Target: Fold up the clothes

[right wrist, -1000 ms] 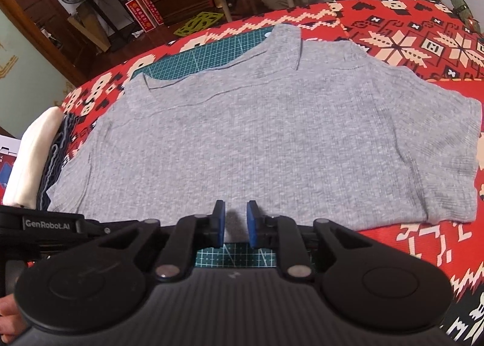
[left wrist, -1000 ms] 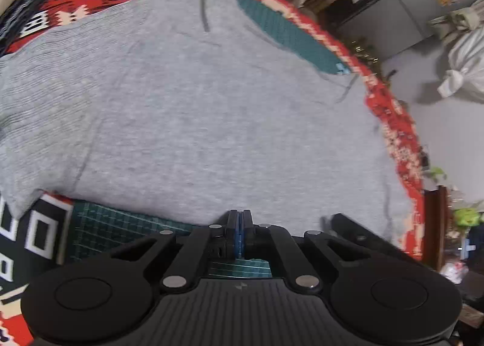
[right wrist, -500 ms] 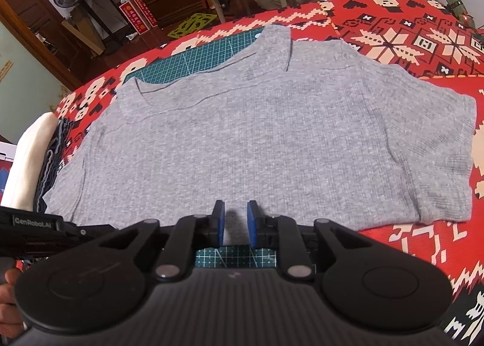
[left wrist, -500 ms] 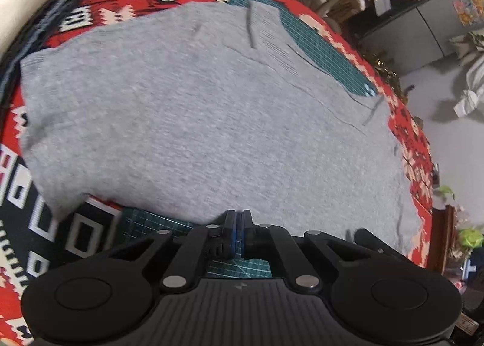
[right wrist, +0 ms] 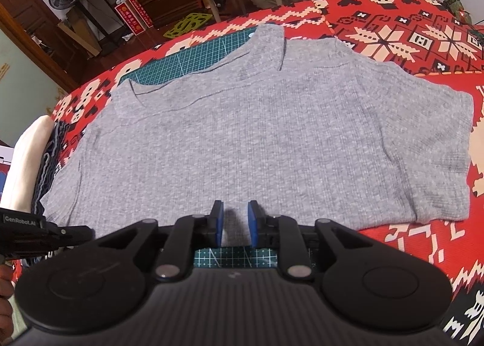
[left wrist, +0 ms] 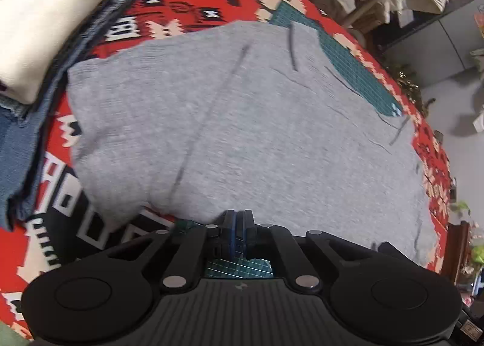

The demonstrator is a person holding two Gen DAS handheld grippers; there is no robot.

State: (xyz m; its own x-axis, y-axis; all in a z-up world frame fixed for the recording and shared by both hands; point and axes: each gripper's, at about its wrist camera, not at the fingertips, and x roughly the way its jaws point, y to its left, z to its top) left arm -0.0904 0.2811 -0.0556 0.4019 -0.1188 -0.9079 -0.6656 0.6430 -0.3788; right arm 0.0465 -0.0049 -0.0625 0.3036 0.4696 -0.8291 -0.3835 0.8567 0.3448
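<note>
— Grey ribbed T-shirt point(right wrist: 260, 140), spread flat on the table point(right wrist: 393, 28), over a green cutting mat point(right wrist: 193, 58) and a red patterned cloth. Sleeves out to both sides, neckline at the far edge, a few faint creases only.

— Step in hand?

— Probably lining up on the near hem, no fold begun. Left tool point(left wrist: 238, 226) closed on nothing, just short of the hem. Right tool point(right wrist: 235, 223) parted a little, hem lying under the gap (not pinched, by the look of it).

— Next?

— Likely: open the left, pinch the hem at both points, lift evenly toward the collar. Folded pile point(left wrist: 39, 28) close on the left; worth avoiding.
</note>
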